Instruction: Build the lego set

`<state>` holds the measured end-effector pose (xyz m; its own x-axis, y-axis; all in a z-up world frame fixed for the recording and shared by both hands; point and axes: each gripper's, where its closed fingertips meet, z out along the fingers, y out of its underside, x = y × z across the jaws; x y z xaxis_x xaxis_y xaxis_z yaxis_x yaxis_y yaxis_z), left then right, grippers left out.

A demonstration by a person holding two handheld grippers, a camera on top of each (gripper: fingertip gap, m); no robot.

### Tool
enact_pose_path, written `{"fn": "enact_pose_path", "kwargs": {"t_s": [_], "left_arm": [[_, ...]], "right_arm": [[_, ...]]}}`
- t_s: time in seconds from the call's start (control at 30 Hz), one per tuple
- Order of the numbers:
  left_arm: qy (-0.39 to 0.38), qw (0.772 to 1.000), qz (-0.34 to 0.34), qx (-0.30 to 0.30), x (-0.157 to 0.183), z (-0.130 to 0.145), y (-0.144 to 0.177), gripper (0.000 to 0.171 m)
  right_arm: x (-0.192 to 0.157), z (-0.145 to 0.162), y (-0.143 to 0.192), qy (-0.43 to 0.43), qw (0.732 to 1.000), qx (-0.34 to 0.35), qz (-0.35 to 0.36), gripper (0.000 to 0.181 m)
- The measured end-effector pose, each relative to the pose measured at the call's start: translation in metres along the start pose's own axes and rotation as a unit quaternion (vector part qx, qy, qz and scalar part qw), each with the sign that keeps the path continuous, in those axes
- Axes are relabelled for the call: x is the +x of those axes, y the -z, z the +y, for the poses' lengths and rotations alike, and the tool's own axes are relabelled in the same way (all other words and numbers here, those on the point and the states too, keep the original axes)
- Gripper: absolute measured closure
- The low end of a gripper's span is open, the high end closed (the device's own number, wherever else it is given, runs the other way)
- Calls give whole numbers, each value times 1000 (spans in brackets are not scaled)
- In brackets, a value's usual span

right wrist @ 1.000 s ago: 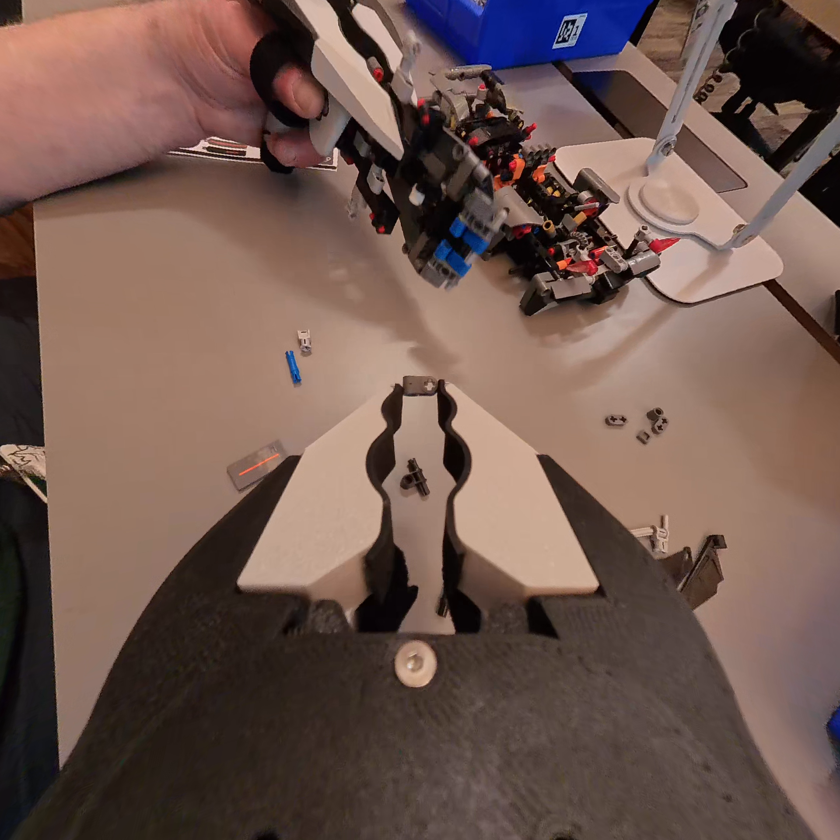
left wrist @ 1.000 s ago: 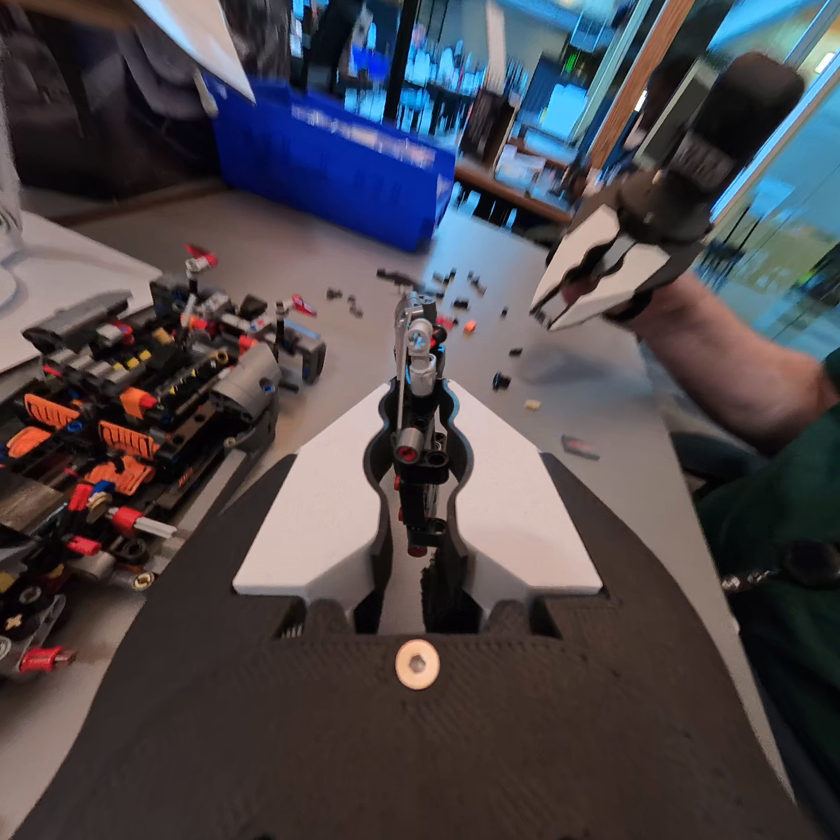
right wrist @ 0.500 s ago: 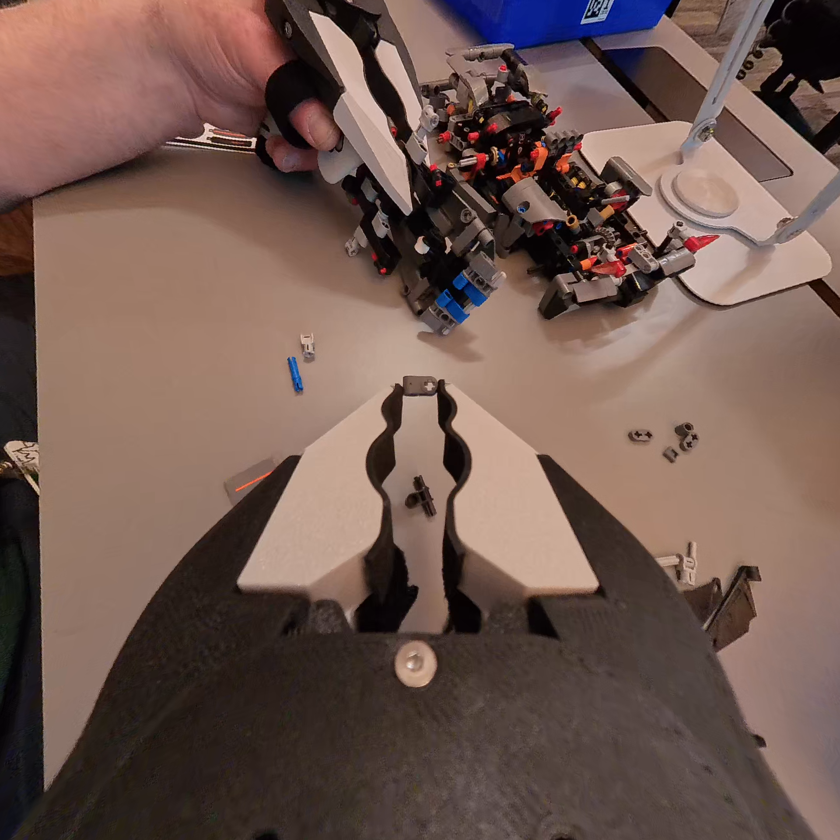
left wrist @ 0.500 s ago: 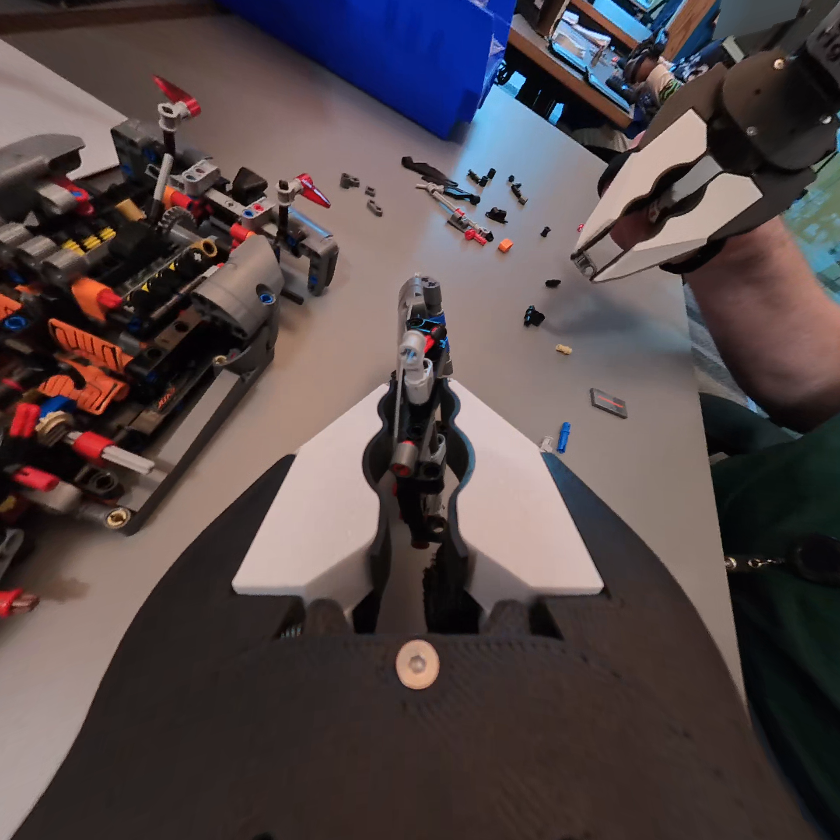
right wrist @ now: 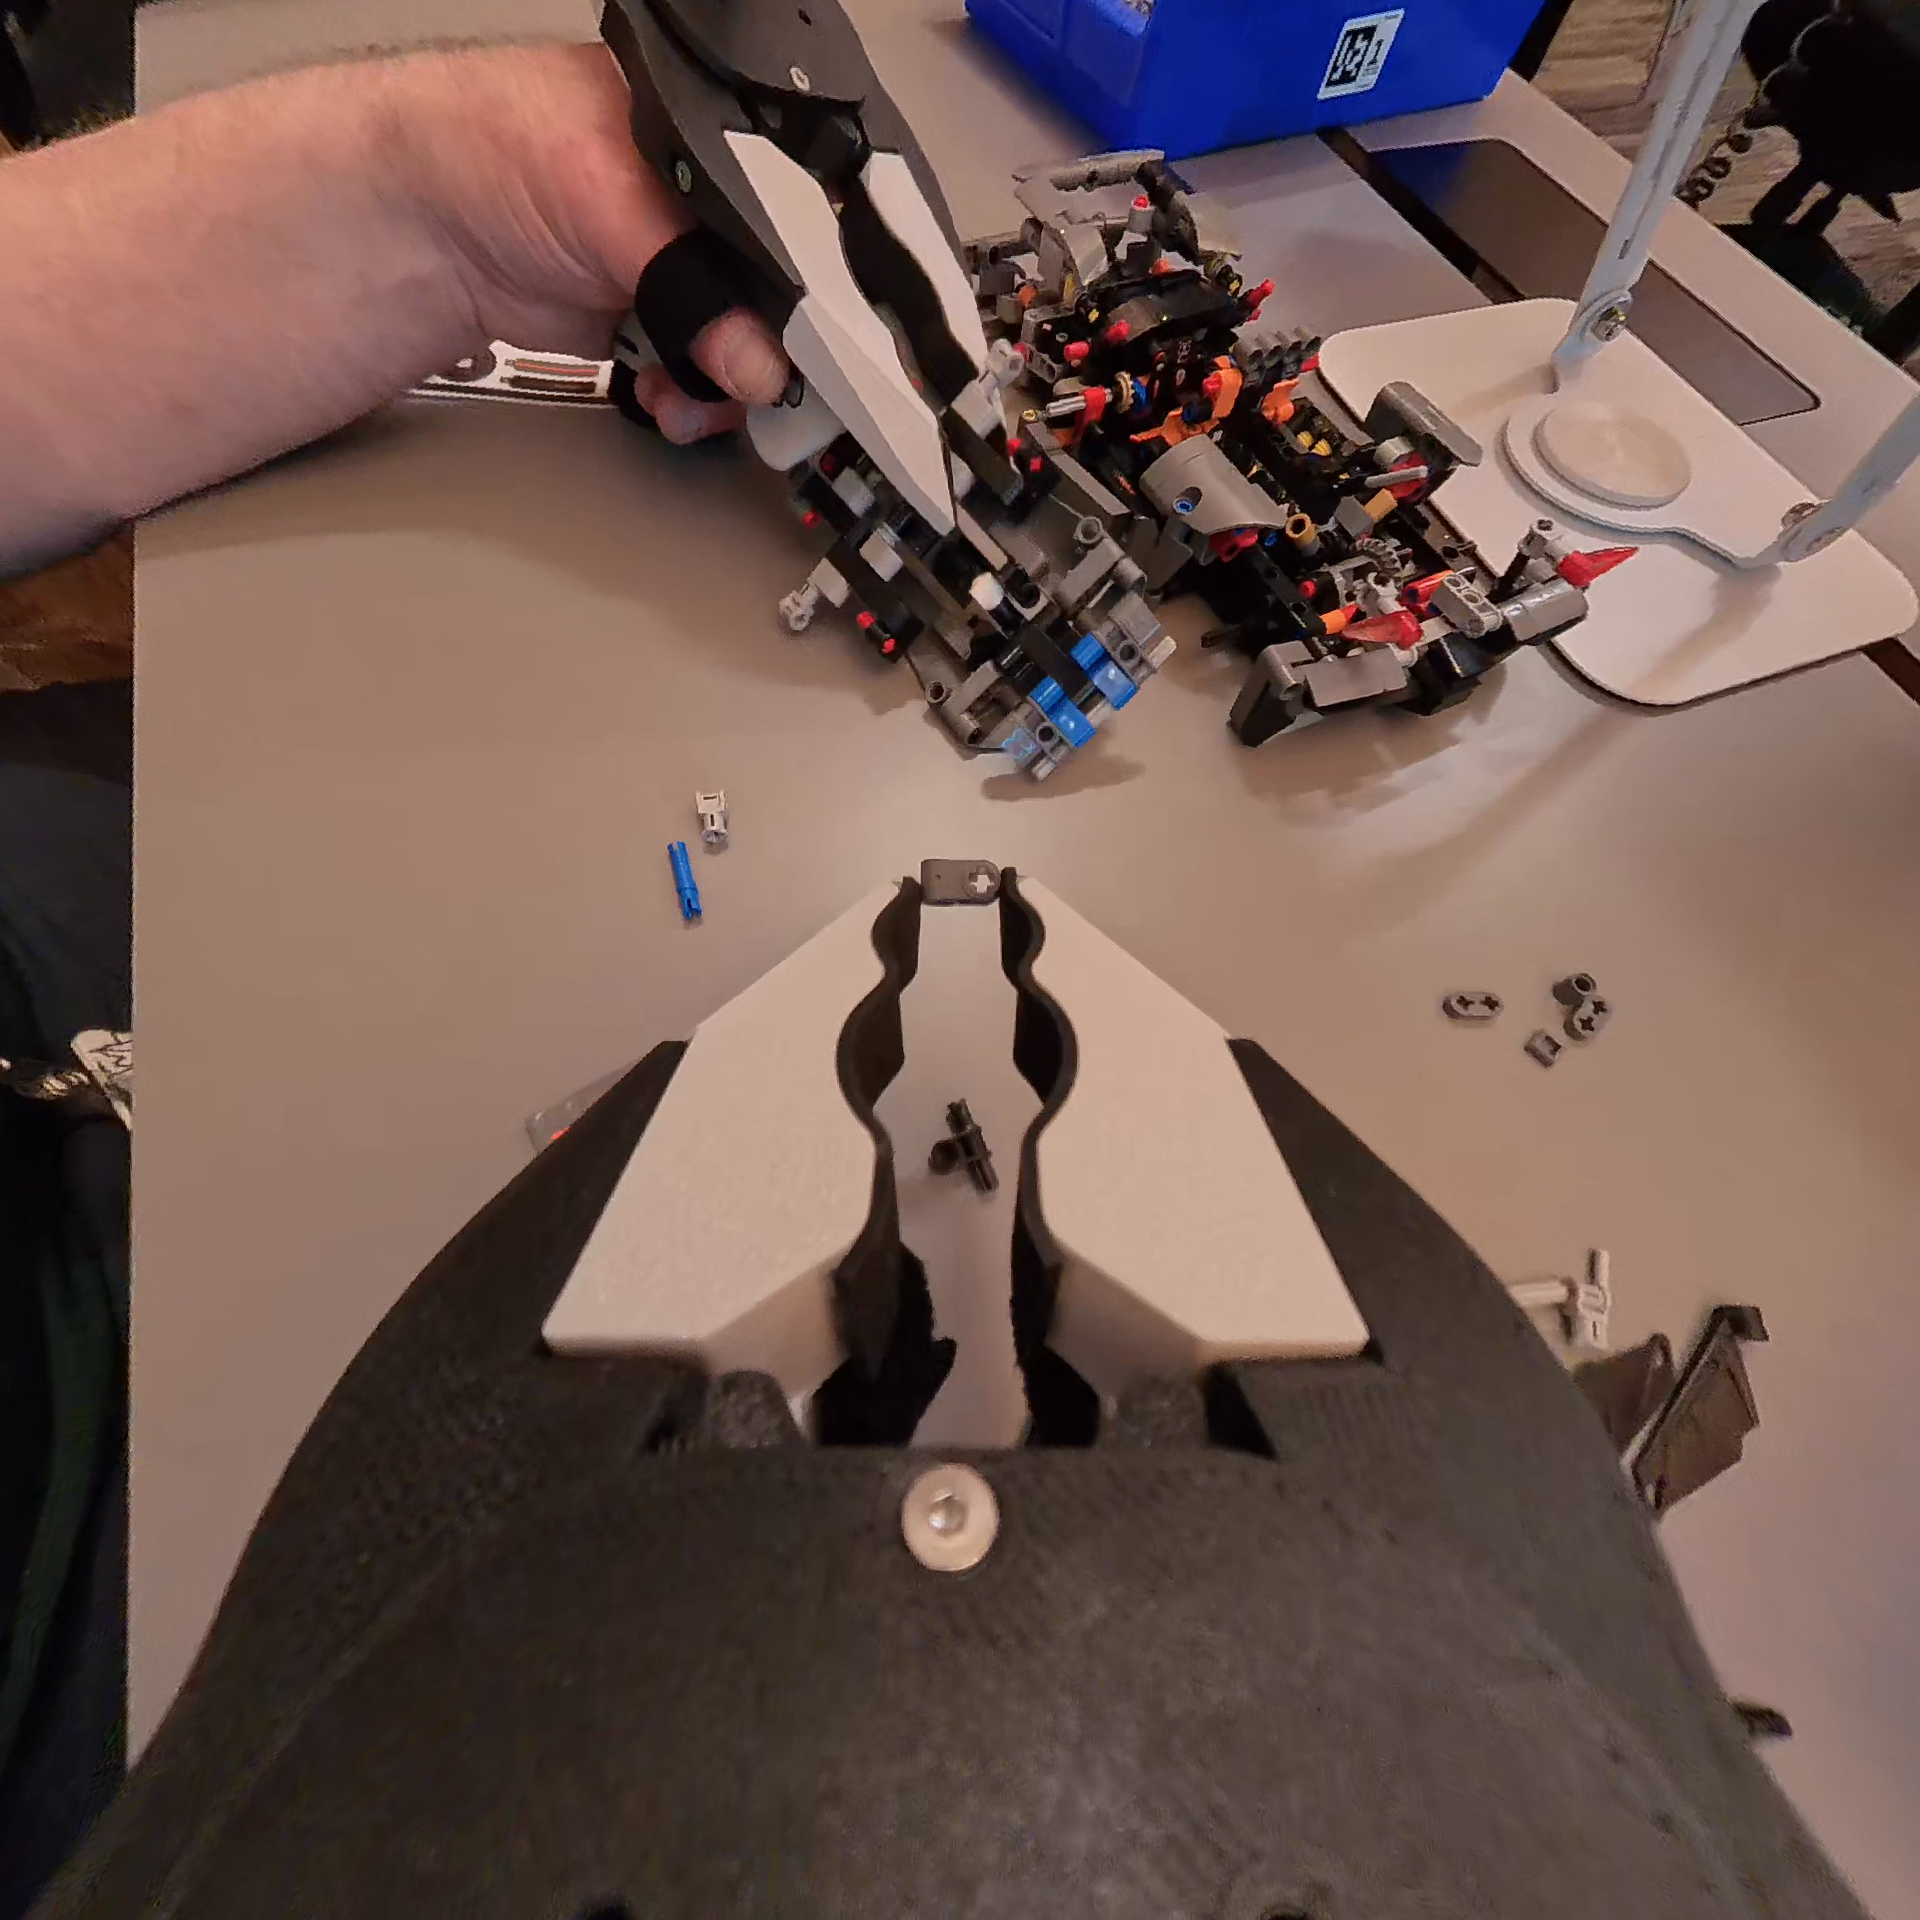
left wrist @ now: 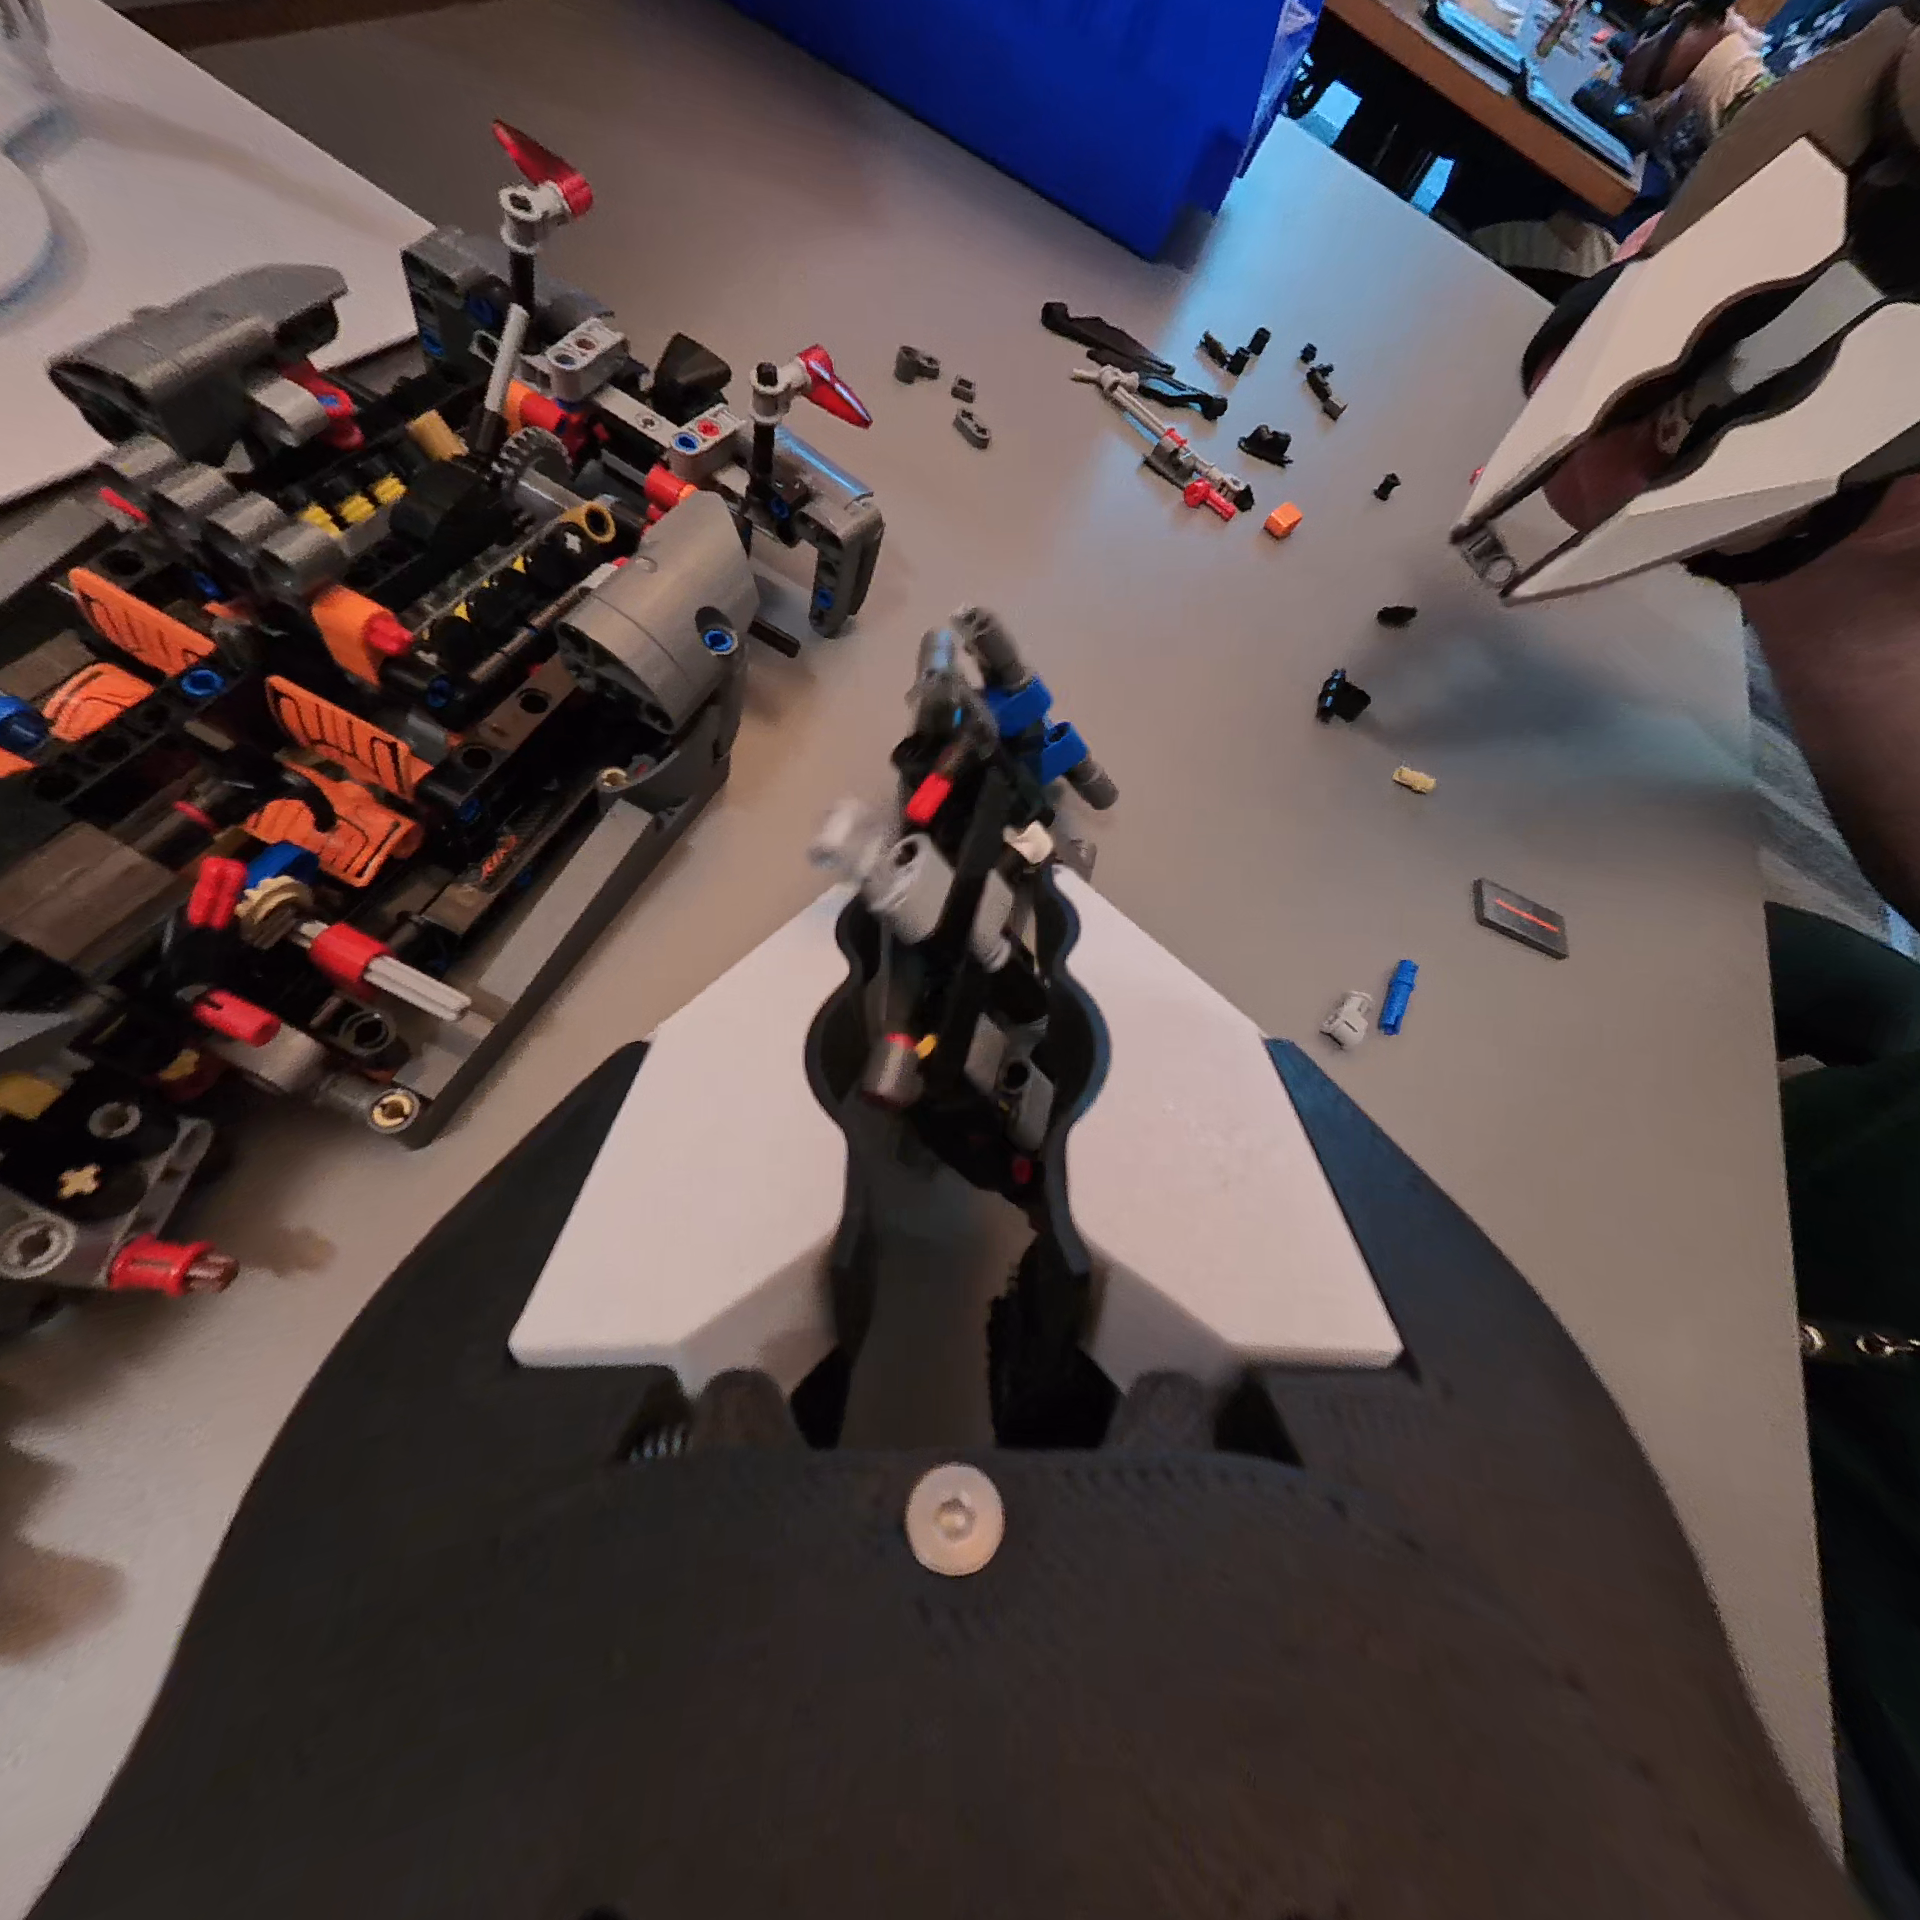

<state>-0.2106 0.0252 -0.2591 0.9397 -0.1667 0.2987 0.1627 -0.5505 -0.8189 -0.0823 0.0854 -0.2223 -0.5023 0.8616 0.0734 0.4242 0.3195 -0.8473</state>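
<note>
Centrally in the left wrist view, the left hand-held gripper (left wrist: 961,894) is clamped on a sub-assembly (left wrist: 971,831) of black, grey, blue and red pieces, which sticks out past the fingertips, its far end low over or on the worktop (left wrist: 1143,644); I cannot tell which. At the left of that frame sits the large model (left wrist: 343,644), just beside the sub-assembly with a narrow strip of bare surface between them. At the upper right, the right hand-held gripper (left wrist: 1486,551) hangs above the worktop, its tips pinched on a small grey piece (right wrist: 961,881).

Seen from the right wrist view, that grey piece spans the fingertips at centre frame. Open grey surface spreads across the left half of the frame, broken only by one blue pin (right wrist: 682,879) and one light grey connector (right wrist: 712,816) lying near each other. One black connector (right wrist: 964,1143) lies on the surface seen between the fingers. Three small grey bits (right wrist: 1538,1013) sit at the right. The worktop's left edge runs down the frame's left side, well apart from the model. One blue bin (right wrist: 1247,62) stands at the top, and one white stand base (right wrist: 1621,499) lies at the upper right, touching the model's far side.
</note>
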Motion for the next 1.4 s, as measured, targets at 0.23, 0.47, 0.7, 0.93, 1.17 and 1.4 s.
{"fn": "enact_pose_path", "kwargs": {"t_s": [0.23, 0.47, 0.7, 0.93, 1.17, 1.4], "left_arm": [[-41, 998, -36, 17, -3, -10, 9, 138], [-102, 992, -72, 7, 0, -13, 11, 139], [-116, 985, -122, -44, -15, 1, 9, 135], [-124, 979, -143, -71, -22, 9, 9, 128], [-100, 977, -158, -99, -28, 17, 10, 116], [-177, 961, -189, -93, -25, 6, 17, 115]], "right_arm": [[-19, 15, 26, -14, 1000, 3, 17, 168], [-41, 39, 44, -66, 998, 10, 9, 168], [-37, 53, 61, -91, 995, 12, 24, 168], [-31, 51, 63, -94, 995, 19, 27, 168], [-27, 43, 54, -94, 995, 29, 18, 168], [-25, 32, 44, -83, 996, 34, 10, 168]]}}
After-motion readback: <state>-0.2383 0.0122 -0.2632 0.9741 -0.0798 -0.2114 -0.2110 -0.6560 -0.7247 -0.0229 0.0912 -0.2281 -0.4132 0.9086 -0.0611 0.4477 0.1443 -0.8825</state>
